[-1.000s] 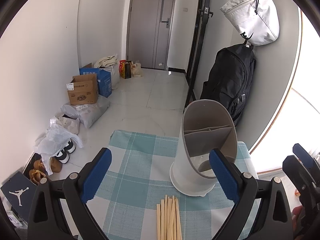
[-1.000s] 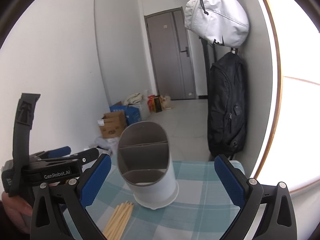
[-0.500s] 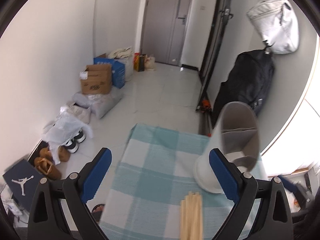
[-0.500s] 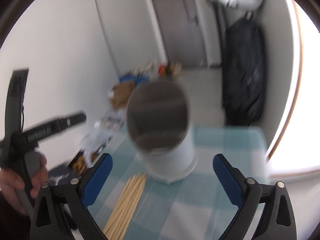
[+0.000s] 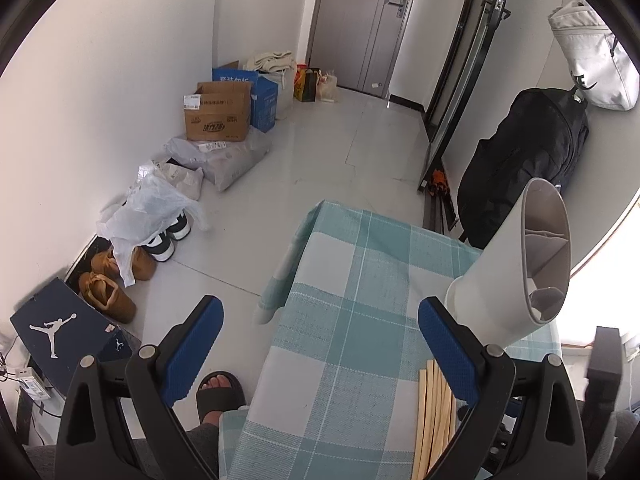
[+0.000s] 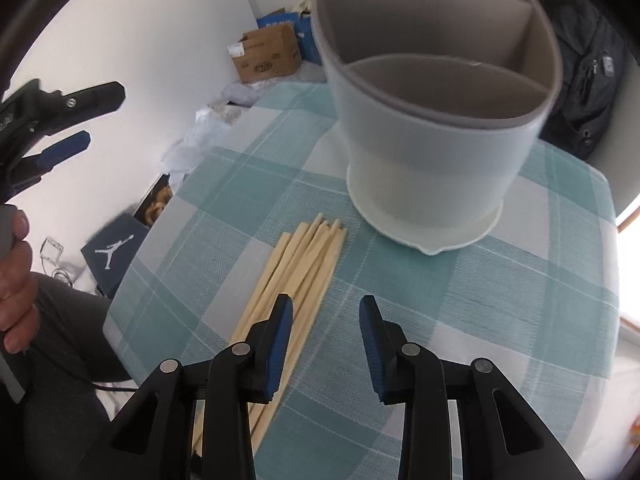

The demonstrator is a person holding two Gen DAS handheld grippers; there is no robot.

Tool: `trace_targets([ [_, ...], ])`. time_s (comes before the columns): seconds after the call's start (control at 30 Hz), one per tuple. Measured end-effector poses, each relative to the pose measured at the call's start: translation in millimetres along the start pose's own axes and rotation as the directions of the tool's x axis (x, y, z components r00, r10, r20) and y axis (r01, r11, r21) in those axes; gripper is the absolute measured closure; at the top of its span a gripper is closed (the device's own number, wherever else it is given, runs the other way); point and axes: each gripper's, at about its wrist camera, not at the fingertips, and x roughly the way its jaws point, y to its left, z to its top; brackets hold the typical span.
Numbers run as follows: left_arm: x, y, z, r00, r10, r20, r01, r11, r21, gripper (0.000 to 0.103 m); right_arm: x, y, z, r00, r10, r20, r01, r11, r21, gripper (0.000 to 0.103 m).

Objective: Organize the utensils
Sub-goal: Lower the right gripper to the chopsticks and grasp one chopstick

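Note:
A bundle of several pale wooden chopsticks [image 6: 304, 276] lies on the teal checked tablecloth [image 6: 480, 300], its tips pointing at a white divided utensil holder [image 6: 432, 152] standing just behind. My right gripper [image 6: 325, 304] points steeply down over the cloth. Its jaws are closing with nothing between them, and the chopsticks lie just left of the gap, passing under the left finger. My left gripper [image 5: 320, 304] hovers wide open over the table's left part, holding nothing, with the holder [image 5: 516, 272] and the chopsticks [image 5: 434, 412] to its right.
The table's left edge [image 5: 280, 272] drops to a tiled floor with shoes [image 5: 112, 284], boxes [image 5: 218, 112] and bags along the wall. A sandalled foot [image 5: 220, 392] stands by the table. A black backpack [image 5: 528, 156] hangs behind the holder. A hand [image 6: 12, 272] holds the left gripper.
My right gripper has dropped and tilted down towards the chopsticks, and its jaws have narrowed. My left gripper has shifted left, so the holder now sits at its view's right side.

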Motion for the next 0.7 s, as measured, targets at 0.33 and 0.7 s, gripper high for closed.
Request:
trace_targets([
  [0.33, 5, 9, 0, 0.999, -0.041, -0.028, 0.04, 0.999, -0.006, 0.008, 8, -10, 4, 0.997, 0.029, -0.067, -0.023, 0.996, 0.09, 0.091],
  [0.7, 6, 8, -2, 0.997, -0.06, -0.051, 0.06, 0.998, -0.009, 0.008, -13, -38, -6, 0.997, 0.071, -0.023, -0.065, 0.977, 0.203, 0.099],
])
